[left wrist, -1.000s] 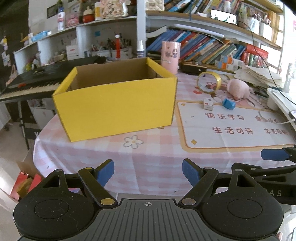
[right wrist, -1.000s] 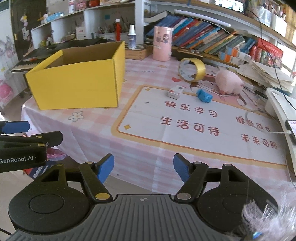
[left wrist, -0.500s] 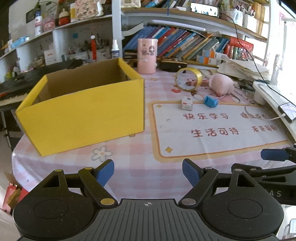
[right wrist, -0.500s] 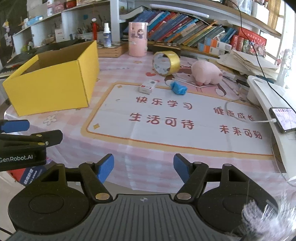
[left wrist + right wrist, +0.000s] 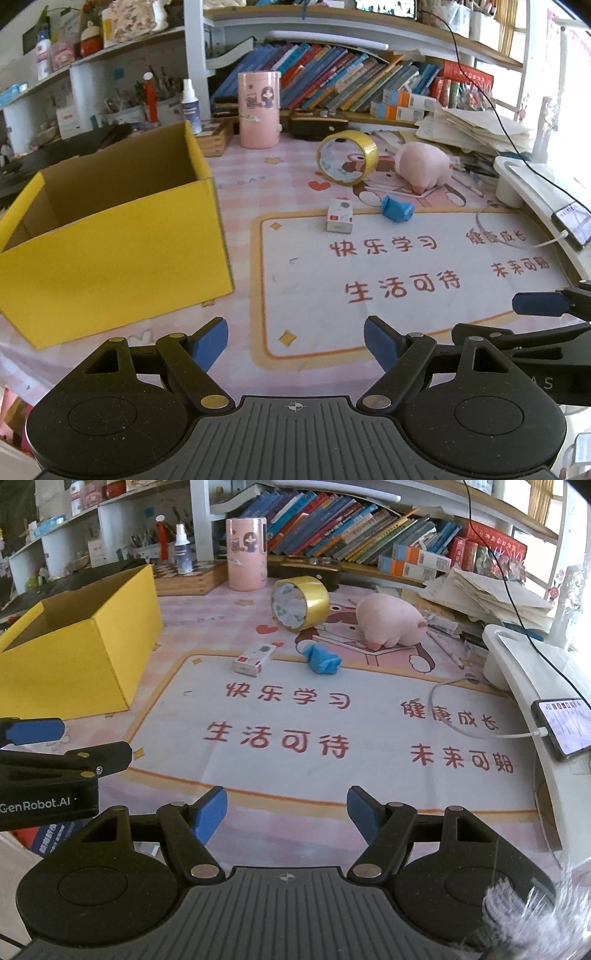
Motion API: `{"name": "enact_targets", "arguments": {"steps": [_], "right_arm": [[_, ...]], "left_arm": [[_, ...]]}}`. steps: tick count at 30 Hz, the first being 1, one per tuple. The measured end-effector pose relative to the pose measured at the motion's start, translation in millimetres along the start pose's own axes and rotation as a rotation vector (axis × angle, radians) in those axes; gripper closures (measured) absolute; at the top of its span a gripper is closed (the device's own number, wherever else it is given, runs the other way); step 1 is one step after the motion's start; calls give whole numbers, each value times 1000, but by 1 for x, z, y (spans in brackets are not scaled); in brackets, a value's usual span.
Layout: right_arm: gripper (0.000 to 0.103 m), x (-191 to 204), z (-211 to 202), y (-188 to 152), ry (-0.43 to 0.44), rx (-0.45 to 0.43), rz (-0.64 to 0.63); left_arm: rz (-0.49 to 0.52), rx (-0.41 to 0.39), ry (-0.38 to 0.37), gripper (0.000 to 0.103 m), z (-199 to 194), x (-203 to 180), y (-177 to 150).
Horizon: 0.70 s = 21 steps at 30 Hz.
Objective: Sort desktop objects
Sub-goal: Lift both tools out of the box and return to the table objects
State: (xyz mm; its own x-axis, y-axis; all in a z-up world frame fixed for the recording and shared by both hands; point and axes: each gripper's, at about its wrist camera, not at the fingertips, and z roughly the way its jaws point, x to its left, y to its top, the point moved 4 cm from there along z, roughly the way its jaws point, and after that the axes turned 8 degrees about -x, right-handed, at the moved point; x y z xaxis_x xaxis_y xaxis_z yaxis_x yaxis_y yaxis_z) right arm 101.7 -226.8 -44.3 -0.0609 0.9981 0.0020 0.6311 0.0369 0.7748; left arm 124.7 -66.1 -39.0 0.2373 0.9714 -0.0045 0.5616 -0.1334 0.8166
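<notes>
Both the left gripper (image 5: 295,341) and the right gripper (image 5: 287,812) are held spread with nothing between the fingers. A small white box (image 5: 254,659) and a blue crumpled item (image 5: 322,659) are seen ahead of them on the mat, the tape roll (image 5: 300,602) and pink plush pig (image 5: 389,624) farther off. Left of them, the yellow box's (image 5: 110,240) floor is hidden by its near wall. A phone (image 5: 565,727) is fully shown only in the right view.

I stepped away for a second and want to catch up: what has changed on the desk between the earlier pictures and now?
Both views have swung from the yellow box toward the tape roll, pink plush pig, small white box and blue item. Left gripper and right gripper stay open and empty. Nothing on the desk moved.
</notes>
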Motion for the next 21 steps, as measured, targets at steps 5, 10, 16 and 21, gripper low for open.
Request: {"name": "enact_targets", "arguments": {"steps": [5,10,16,21], "right_arm": [[33,-18,13,6,-6,17,9],[33,-36,25,13,-10,24,14],[33,-58,39,25,-7,23,8],[33,-71,50,35,4,21,1]], "left_arm": [[4,13,-10,20,17,-14,7],[0,21,-16,20,33,-26,16],[-8,19,-8,20,50,-39,28],[-24,16,12,20,62,-46,36]]}}
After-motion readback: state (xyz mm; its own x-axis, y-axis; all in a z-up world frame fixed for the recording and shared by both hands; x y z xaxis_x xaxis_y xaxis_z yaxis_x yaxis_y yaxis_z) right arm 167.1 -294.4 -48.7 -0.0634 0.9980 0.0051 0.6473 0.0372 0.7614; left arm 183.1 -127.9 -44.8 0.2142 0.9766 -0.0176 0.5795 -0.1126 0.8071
